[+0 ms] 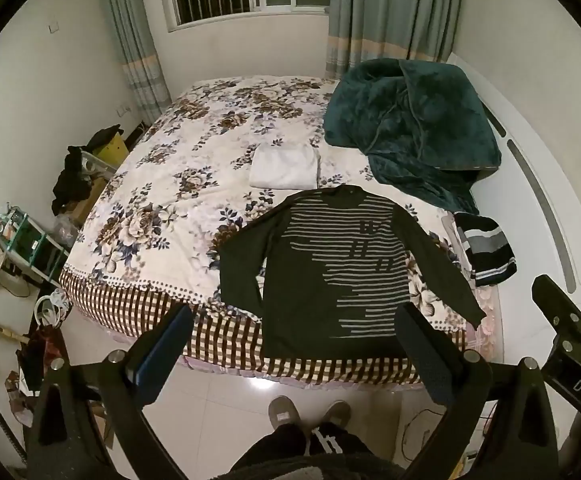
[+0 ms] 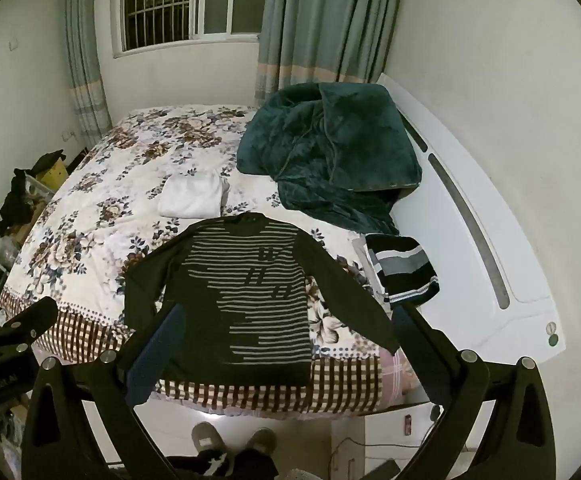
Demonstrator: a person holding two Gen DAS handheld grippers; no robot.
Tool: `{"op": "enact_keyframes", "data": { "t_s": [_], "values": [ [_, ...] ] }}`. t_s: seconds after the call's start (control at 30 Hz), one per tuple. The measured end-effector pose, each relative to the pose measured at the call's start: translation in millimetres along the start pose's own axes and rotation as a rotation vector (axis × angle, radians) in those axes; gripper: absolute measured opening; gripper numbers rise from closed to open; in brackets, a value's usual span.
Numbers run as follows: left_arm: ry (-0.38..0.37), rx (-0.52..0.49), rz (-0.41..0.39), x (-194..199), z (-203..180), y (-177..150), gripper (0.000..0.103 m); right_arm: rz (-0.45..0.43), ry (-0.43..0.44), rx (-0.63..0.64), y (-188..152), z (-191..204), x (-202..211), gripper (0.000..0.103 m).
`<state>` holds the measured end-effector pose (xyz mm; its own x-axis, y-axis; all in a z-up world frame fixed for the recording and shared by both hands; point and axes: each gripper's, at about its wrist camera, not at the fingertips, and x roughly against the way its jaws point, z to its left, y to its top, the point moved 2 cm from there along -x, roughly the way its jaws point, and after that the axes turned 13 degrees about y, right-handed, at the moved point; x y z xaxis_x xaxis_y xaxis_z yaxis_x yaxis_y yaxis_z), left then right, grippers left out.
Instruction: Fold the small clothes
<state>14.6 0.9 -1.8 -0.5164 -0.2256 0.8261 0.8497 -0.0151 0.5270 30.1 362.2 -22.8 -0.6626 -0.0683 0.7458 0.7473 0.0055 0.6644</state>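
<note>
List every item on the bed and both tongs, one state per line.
Dark striped sweater: spread flat, sleeves out, unfolded.
White garment: folded.
Black-and-grey striped garment: folded, at the bed's right edge.
Green blanket: crumpled heap.
Left tongs: open, empty.
Right tongs: open, empty.

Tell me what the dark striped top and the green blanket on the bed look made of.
Dark striped top: looks like thin matte knit, probably cotton or a blend; it lies flat. Green blanket: looks like plush fleece, with soft sheen and thick rumpled folds.
</note>
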Motion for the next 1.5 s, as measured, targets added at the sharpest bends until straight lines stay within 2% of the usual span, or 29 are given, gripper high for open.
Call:
{"op": "enact_keyframes", "data": {
  "t_s": [1.0,1.5],
  "values": [
    [-0.017,0.021,-0.041,7.2,-3.6,2.2,0.103,-0.027,0.013,0.012,23.4,-3.8,17.6,0.103],
    [-0.015,0.03,-0.06,13.6,1.6,5.9,0.103,-0.047,0.027,0.02,23.4,1.0,24.7,0.103]
  ]
}}
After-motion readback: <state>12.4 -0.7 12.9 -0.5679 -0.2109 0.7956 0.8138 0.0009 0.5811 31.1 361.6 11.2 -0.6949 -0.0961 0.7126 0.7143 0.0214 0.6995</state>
